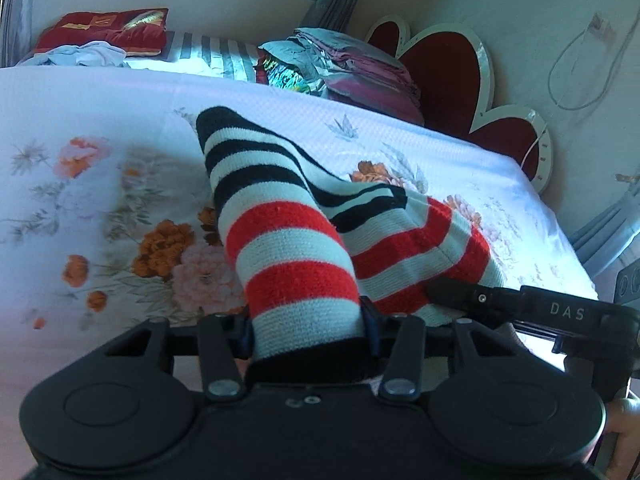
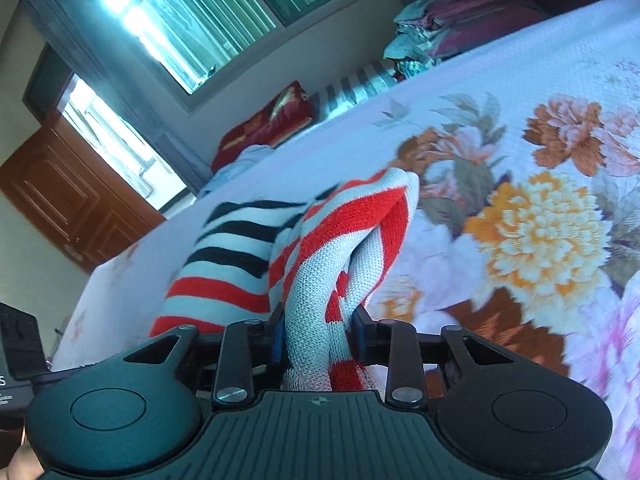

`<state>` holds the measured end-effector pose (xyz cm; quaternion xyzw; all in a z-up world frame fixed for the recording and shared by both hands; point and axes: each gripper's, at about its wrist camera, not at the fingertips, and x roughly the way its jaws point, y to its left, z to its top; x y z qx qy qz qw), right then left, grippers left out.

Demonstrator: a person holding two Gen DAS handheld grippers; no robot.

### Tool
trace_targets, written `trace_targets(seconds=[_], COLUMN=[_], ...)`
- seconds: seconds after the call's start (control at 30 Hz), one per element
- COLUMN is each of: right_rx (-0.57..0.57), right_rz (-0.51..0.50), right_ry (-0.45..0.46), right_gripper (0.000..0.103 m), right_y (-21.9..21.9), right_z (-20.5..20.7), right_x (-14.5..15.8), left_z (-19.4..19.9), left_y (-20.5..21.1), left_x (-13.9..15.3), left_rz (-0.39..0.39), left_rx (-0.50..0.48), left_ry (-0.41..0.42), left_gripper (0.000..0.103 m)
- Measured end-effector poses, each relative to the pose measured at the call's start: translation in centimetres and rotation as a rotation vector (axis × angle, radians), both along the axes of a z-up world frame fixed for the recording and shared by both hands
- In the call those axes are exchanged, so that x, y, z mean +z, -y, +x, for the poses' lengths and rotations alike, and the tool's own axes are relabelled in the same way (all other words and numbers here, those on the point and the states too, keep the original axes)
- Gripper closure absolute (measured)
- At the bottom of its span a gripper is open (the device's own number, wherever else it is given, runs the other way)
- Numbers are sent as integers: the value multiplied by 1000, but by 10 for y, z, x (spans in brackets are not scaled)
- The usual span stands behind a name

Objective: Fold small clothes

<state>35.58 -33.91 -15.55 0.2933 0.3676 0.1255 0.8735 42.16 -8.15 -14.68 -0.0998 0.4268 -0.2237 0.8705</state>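
A small knitted garment (image 1: 288, 240) with red, white and black stripes lies partly lifted over the floral bedspread (image 1: 120, 208). My left gripper (image 1: 308, 332) is shut on a striped, black-edged part of it, which rises from the jaws toward the far side. My right gripper (image 2: 318, 336) is shut on a bunched red-and-white part of the same garment (image 2: 332, 252); the black-striped part (image 2: 240, 232) trails to the left. The right gripper's body (image 1: 520, 308) shows at the right in the left wrist view, touching the garment's edge.
A stack of folded bedding (image 1: 352, 64) sits at the head of the bed by a red headboard (image 1: 448, 72). A red cushion (image 1: 104, 30) and pale crumpled cloth (image 1: 84, 54) lie at the far left. A window (image 2: 208, 20) and a wooden door (image 2: 68, 196) stand beyond the bed.
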Motion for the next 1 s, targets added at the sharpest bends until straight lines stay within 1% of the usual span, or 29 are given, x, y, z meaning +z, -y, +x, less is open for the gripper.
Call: trace_targets(seconds=[0.13, 0.23, 0.33, 0.5, 0.6, 0.73, 0.83, 0.9, 1.0], right_rx=[3, 7, 4, -8, 2, 36, 59, 78, 111], right_rz=[-1, -9, -10, -17, 6, 14, 27, 18, -7], right_ry=[29, 47, 55, 53, 45, 43, 36, 26, 5], right_gripper=[71, 71, 71, 71, 71, 71, 71, 71, 71], right_y=[-34, -72, -120, -219, -276, -342, -376, -394, -413], right_z=[-5, -8, -11, -14, -5, 17, 39, 54, 74], right_x=[17, 29, 35, 41, 37, 31, 21, 13, -4], left_z=[-8, -13, -18, -22, -21, -8, 4, 12, 24], left_y=[-32, -71, -121, -217, -272, -331, -367, -387, -405], left_x=[15, 23, 29, 32, 35, 38, 34, 26, 10], left_rz=[-12, -23, -35, -31, -21, 9, 18, 23, 37], left_rx=[3, 6, 1, -14, 14, 51, 75, 98, 128], left_ry=[28, 43, 55, 65, 64, 74, 80, 78, 75], left_gripper=[57, 57, 57, 57, 57, 57, 57, 57, 57])
